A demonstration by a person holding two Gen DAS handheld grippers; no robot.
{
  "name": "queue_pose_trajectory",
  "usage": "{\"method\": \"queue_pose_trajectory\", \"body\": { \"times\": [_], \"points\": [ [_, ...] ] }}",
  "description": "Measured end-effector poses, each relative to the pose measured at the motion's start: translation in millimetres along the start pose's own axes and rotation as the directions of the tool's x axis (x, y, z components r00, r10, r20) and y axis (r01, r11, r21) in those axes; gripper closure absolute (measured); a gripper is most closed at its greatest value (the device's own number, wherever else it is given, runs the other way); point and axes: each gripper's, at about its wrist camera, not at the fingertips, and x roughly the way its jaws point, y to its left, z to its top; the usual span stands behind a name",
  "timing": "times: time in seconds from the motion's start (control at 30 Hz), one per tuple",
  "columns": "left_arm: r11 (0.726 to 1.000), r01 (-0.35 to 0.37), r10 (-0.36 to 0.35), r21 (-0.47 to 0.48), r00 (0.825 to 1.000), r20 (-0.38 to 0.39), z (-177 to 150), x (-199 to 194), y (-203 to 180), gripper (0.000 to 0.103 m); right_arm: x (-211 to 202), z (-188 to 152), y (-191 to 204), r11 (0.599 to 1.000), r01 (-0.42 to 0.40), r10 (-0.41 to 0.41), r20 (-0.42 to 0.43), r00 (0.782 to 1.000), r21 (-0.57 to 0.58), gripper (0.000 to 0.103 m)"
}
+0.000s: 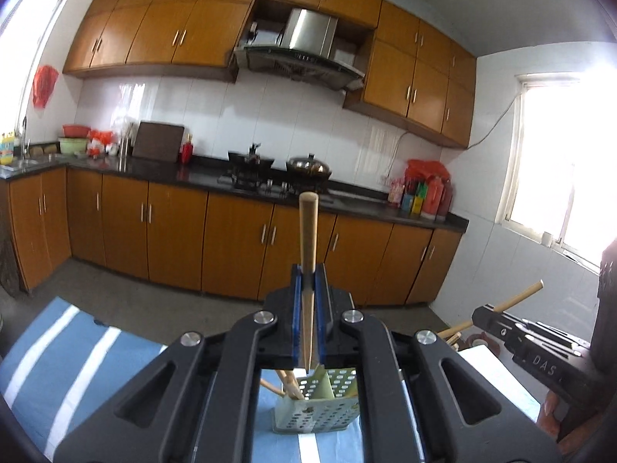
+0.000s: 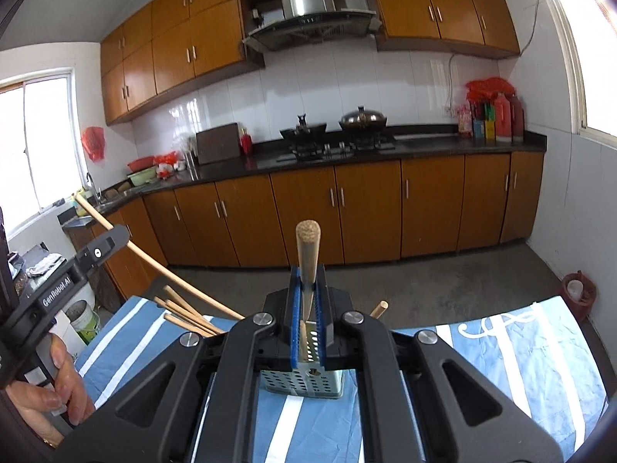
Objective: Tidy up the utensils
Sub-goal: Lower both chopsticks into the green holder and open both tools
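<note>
In the left wrist view my left gripper [image 1: 308, 274] is shut on a wooden chopstick [image 1: 308, 231]. The chopstick stands upright, its thin tip hanging just over a green perforated utensil holder [image 1: 327, 405] that has chopsticks in one compartment. My right gripper [image 1: 486, 313] shows at the right edge with its own chopstick [image 1: 520, 295]. In the right wrist view my right gripper [image 2: 307, 274] is shut on a thick-ended chopstick [image 2: 307, 247] above the same holder [image 2: 304, 384]. Several chopsticks [image 2: 185, 310] lean out to the left of it. The left gripper [image 2: 115, 238] holds a long chopstick [image 2: 92, 212].
The holder stands on a blue cloth with white stripes [image 2: 520, 366]. A person's hand [image 2: 58, 397] grips the left handle. Beyond the table lie a grey floor, orange cabinets and a dark counter with a stove [image 2: 335, 146]. A bucket [image 2: 83, 320] sits left of the table.
</note>
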Motion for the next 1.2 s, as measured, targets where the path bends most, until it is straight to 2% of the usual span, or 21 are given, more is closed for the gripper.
{"method": "queue_pose_trajectory", "body": {
  "times": [0.33, 0.43, 0.73, 0.9, 0.97, 1.13, 1.2],
  "points": [
    [1.0, 0.004, -0.004, 0.004, 0.999, -0.052, -17, 23, 7, 0.096, -1, 4, 1, 1.0, -0.017, 0.017, -0.031, 0.999, -0.019, 0.096],
    [1.0, 0.006, -0.006, 0.004, 0.998, -0.064, -20, 29, 6, 0.096, 8, 6, 4, 0.999, -0.012, 0.01, -0.068, 0.998, -0.031, 0.096],
    [1.0, 0.007, -0.008, -0.003, 0.995, -0.1, -23, 45, 13, 0.095, 40, 14, -1, 0.999, -0.036, 0.04, -0.179, 0.983, 0.024, 0.095],
    [1.0, 0.006, -0.008, -0.013, 0.993, -0.118, -25, 49, 19, 0.093, 41, 10, -3, 0.999, -0.019, 0.026, -0.185, 0.982, 0.042, 0.093],
    [1.0, 0.005, -0.007, -0.015, 0.993, -0.116, -23, 48, 21, 0.092, 38, 8, -5, 0.998, -0.013, 0.023, -0.176, 0.984, 0.056, 0.087],
    [1.0, 0.0, -0.002, -0.019, 0.995, -0.102, -20, 36, 22, 0.085, 22, 11, -10, 0.998, 0.007, 0.001, -0.127, 0.992, 0.062, 0.082],
    [1.0, -0.002, 0.001, -0.019, 0.996, -0.091, -18, 26, 24, 0.082, 11, 11, -11, 0.998, 0.02, -0.015, -0.1, 0.995, 0.055, 0.076]
  ]
}}
